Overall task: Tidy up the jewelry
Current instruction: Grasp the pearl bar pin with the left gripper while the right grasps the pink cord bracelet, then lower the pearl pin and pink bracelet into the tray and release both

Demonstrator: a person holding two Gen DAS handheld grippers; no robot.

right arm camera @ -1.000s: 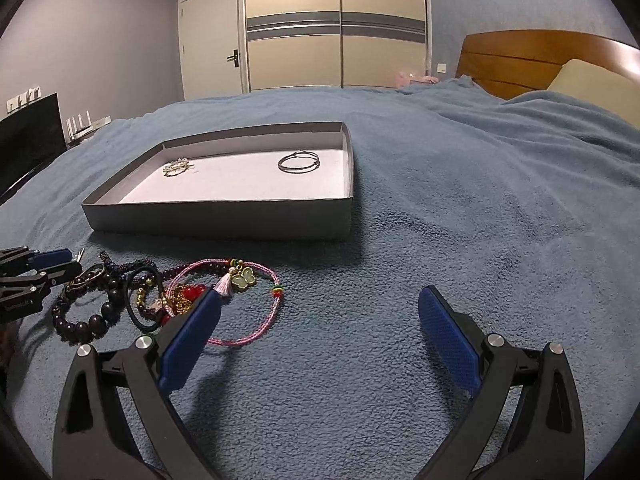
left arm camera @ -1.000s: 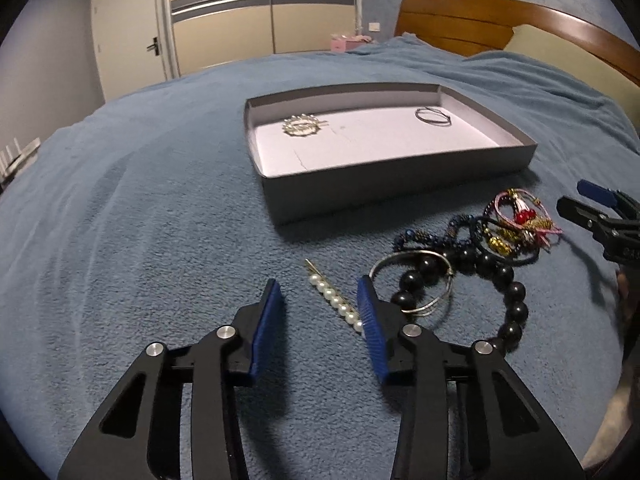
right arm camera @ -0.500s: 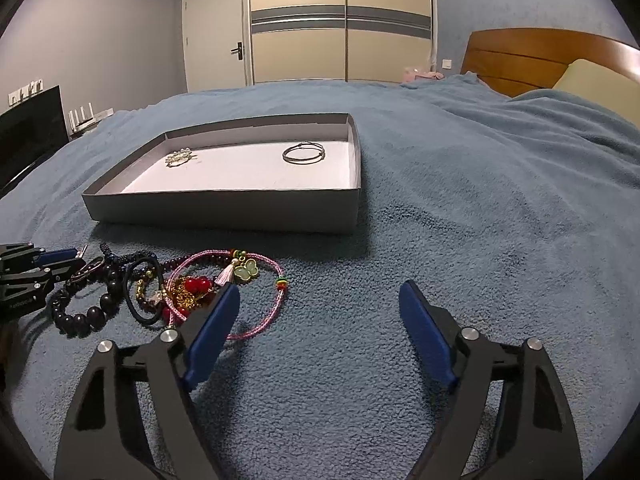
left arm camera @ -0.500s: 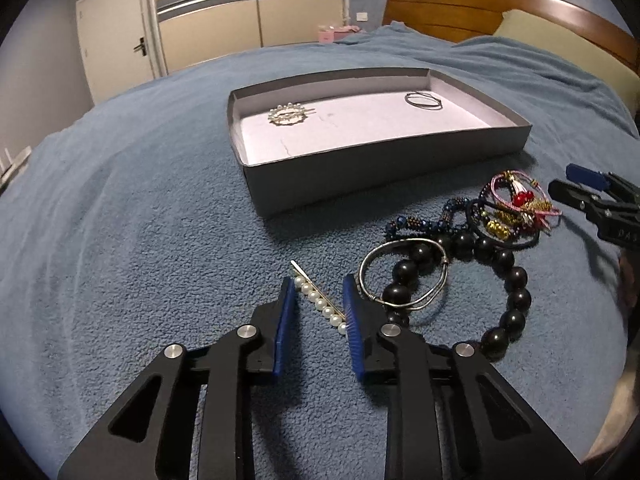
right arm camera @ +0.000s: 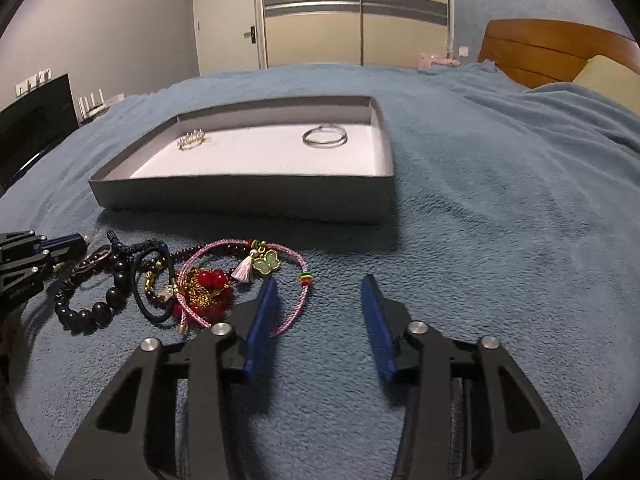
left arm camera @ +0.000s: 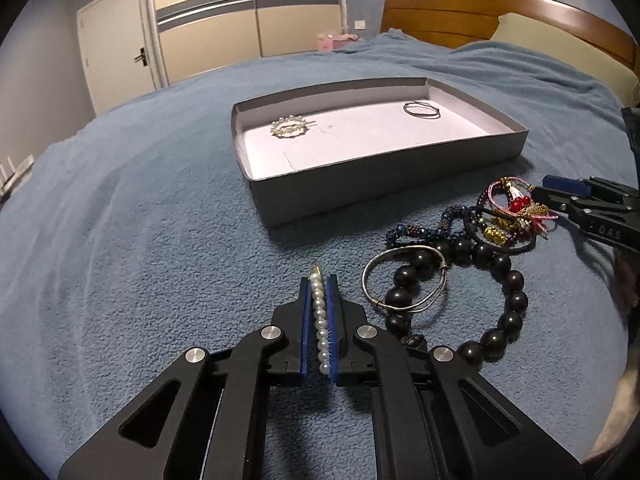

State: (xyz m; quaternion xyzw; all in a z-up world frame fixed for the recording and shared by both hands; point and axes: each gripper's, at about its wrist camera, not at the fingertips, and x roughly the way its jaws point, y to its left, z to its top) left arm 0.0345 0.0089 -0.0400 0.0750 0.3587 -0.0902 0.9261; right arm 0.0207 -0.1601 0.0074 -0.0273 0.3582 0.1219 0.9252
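Now my left gripper (left arm camera: 319,304) is squeezed tight on the pearl hair clip (left arm camera: 319,322), which lies in a line between the two blue pads (left arm camera: 332,320) with its gold tip poking out in front. That clip is on the blue blanket (left arm camera: 140,240), on the near side of the grey tray (left arm camera: 384,184) and a little way from it. Just to the right of the clip is a thin silver bangle (left arm camera: 404,280), and it lies partly on top of the bracelet of big black beads (left arm camera: 516,304). Between that bracelet and the tray is a dark blue beaded bracelet (left arm camera: 420,232), and beside it a messy pile with red beads (right arm camera: 208,284), gold bits and a black hair tie (right arm camera: 154,284). My right gripper (right arm camera: 318,314) is near the tray too, on its near side, and its jaws are closing. Nothing is between them but blanket. Its left pad (right arm camera: 262,320) sits right at the pink string bracelet (right arm camera: 244,276), the one with a green butterfly charm (right arm camera: 268,264) and a little tassel, but I cannot tell if it is touching it. Inside the tray, a round pearl brooch (left arm camera: 289,128) lies by the left end and a silver bangle in the tray (right arm camera: 325,137) lies by the right end, well apart from each other on the pale floor. Past the far side of the tray I can see the wooden headboard (left arm camera: 480,20), a pillow (left arm camera: 560,48) and a white door (left arm camera: 116,44).
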